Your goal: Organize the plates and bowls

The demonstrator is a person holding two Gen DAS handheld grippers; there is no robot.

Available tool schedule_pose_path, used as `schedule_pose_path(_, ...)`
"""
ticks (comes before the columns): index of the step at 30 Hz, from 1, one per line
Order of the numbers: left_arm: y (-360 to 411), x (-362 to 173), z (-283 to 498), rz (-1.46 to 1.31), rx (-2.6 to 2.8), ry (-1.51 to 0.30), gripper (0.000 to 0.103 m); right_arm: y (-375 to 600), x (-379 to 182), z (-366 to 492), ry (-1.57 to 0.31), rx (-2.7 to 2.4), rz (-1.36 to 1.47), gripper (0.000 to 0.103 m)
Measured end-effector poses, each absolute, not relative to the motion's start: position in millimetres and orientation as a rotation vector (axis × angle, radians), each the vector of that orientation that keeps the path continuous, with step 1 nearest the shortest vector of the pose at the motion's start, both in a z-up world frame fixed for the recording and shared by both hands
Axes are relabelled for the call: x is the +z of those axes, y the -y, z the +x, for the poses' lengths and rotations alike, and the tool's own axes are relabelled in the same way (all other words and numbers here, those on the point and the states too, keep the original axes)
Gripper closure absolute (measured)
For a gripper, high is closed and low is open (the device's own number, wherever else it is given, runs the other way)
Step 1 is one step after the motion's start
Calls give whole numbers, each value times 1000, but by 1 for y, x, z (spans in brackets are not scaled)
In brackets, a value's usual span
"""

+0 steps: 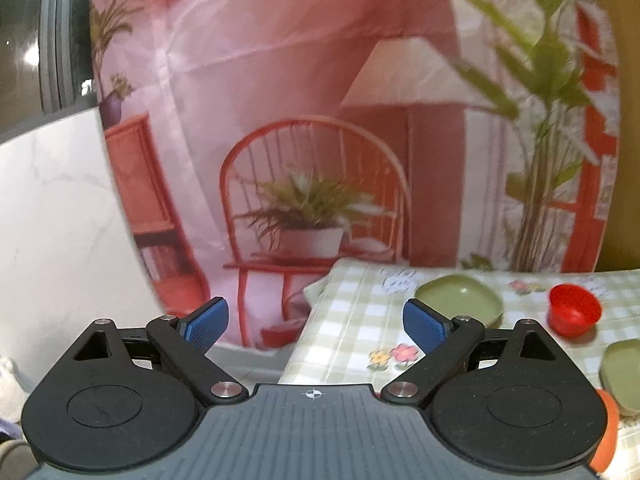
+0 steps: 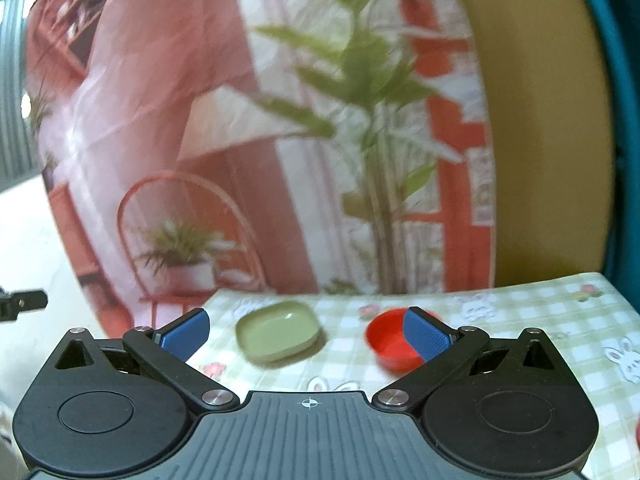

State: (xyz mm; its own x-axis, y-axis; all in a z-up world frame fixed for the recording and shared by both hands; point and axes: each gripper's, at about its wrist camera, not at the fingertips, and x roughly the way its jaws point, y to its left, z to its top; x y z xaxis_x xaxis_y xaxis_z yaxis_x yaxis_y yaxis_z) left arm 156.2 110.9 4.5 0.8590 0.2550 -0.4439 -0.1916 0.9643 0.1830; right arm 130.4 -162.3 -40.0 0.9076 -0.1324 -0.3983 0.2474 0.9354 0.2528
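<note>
A green rounded-square dish (image 1: 460, 297) (image 2: 278, 332) and a red bowl (image 1: 574, 309) (image 2: 390, 342) sit on the green checked tablecloth (image 1: 352, 320) (image 2: 520, 320). Another green dish (image 1: 624, 376) lies over an orange one (image 1: 606, 436) at the right edge of the left wrist view. My left gripper (image 1: 316, 324) is open and empty, held above the table's left corner, short of the dishes. My right gripper (image 2: 306, 334) is open and empty, above the table with the green dish between its fingers in view and the red bowl behind its right finger.
A printed backdrop (image 1: 320, 120) (image 2: 260, 140) with a red chair and plants hangs behind the table. White floor (image 1: 60, 220) lies to the left. A yellow wall (image 2: 552, 140) stands at the right. The table's left edge (image 1: 304, 340) drops off near the left gripper.
</note>
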Motion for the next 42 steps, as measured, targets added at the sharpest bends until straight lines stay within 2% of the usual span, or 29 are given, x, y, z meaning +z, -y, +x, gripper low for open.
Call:
schedule_pose_path(9, -153, -33, 177, 55, 267, -562, 8, 136, -57, 192, -493, -170, 229, 0)
schedule_pose_path(12, -166, -45, 181, 21, 268, -585, 13, 128, -67, 208, -529, -150, 231, 0)
schedule_pose_path(20, -174, -66, 181, 15, 261, -618, 13, 111, -86, 238, -569, -90, 290, 0)
schedule_pose_path(34, -103, -101, 198, 23, 91, -670, 14, 141, -112, 215, -621, -206, 223, 0)
schedule_pose_path(42, -111, -111, 197, 70, 151, -711, 14, 151, -123, 205, -625, -154, 269, 2)
